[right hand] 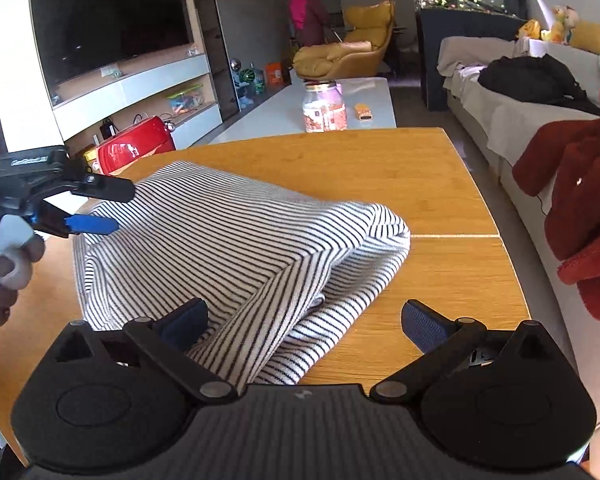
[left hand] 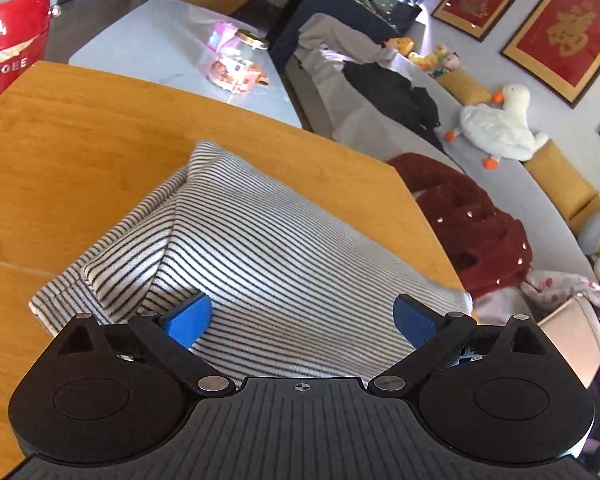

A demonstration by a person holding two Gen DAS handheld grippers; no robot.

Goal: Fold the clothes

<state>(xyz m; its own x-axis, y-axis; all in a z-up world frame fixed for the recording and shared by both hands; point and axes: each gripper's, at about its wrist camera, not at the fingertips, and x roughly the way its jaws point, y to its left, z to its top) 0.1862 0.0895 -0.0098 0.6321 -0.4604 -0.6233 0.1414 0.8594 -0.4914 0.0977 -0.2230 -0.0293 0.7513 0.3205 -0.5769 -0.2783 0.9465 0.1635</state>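
White knit garment with thin black stripes, folded into a loose, rumpled heap, lying near the surface's right edge.

We hold our left gripper and right gripper tilted downward, both jaws spread wide.

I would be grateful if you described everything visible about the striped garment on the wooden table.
The striped garment is a soft knit, white with thin dark stripes, lying partly folded in a loose, puffed heap on the wooden table. One layer is turned over another, leaving a rumpled edge at the near side. Both the left gripper and the right gripper are open over its near edge, neither clamping it.
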